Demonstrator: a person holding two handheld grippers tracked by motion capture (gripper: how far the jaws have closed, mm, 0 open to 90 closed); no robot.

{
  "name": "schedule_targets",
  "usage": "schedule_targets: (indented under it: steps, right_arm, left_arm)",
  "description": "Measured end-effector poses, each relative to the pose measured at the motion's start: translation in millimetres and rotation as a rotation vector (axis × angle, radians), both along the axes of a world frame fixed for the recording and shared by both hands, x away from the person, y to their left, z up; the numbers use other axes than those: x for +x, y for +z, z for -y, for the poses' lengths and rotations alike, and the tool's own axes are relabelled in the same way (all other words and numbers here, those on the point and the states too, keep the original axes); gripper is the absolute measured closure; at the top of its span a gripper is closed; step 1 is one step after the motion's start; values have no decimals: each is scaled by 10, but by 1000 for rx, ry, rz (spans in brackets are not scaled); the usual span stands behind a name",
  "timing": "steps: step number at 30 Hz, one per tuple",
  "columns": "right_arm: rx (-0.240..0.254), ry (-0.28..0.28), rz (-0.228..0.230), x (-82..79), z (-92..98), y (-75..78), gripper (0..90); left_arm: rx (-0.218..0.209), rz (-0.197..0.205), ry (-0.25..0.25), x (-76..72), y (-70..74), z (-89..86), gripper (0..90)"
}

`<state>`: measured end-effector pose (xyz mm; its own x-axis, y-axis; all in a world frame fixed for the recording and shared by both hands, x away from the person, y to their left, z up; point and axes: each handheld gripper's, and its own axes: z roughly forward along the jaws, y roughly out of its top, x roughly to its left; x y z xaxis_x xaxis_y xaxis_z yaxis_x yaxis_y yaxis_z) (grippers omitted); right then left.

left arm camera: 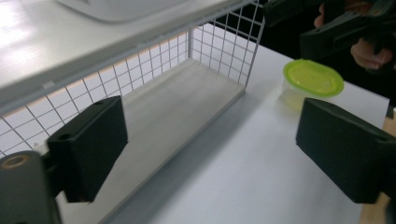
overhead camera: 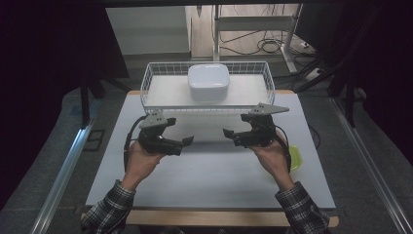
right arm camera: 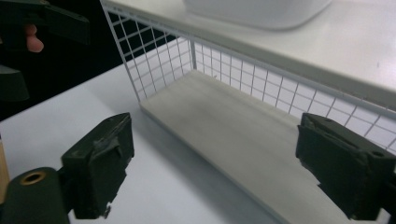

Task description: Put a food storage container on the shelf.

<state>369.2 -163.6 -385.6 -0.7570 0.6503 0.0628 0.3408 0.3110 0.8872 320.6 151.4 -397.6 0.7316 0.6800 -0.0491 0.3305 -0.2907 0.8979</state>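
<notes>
- Left gripper (overhead camera: 187, 141): jaws spread wide, nothing between them; in the left gripper view they frame bare table and the near wall of the rack (left arm camera: 140, 63).
- Right gripper (overhead camera: 228, 132): jaws likewise spread and empty, tips turned inward toward the left gripper; in its own view the rack (right arm camera: 243, 60) lies just ahead.
- Rack (overhead camera: 160, 105): a white wire frame at the far edge of the table (overhead camera: 209, 170), with a shelf on top and a low grey base board under it. It stands free of both grippers, just beyond their tips.
- Box (overhead camera: 209, 82): a white, rounded, lidded box on the shelf, centred between the side walls and well apart from both grippers.
- Step in hand, as judged: both grippers look poised before the rack, either to reach for it or to draw off from it; which one cannot be told. For a good grasp, keep the jaws wide until each straddles a wire edge, match the two sides, and close together so the shelf stays level and the box does not slide.
- Cup (left arm camera: 312, 80): a clear cup with a green lid, on the table by the right hand (overhead camera: 272, 156), near the table's right edge; a wide swing of that wrist could knock it.
- Open room: the white table between and before the hands is bare, leaving free travel toward the person. The rack's near wall limits forward travel; its upper rim stands above the shelf, so a reach for the box should go over it.
</notes>
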Motion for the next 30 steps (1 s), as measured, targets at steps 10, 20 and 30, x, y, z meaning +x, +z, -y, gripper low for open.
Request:
schedule_targets:
  steps: [10,20,30]
  right_arm:
    - [-20,19,-25,-136,133,-184,30]
    - [28,62,-48,-305,271,-366,11]
    - [-3,72,-53,-549,312,-544,26]
  left_arm:
    - [21,21,10,-199,-224,68,39]
    - [-12,13,5,-438,-456,-28,39]
    - [3,-13,17,-660,-749,-99,43]
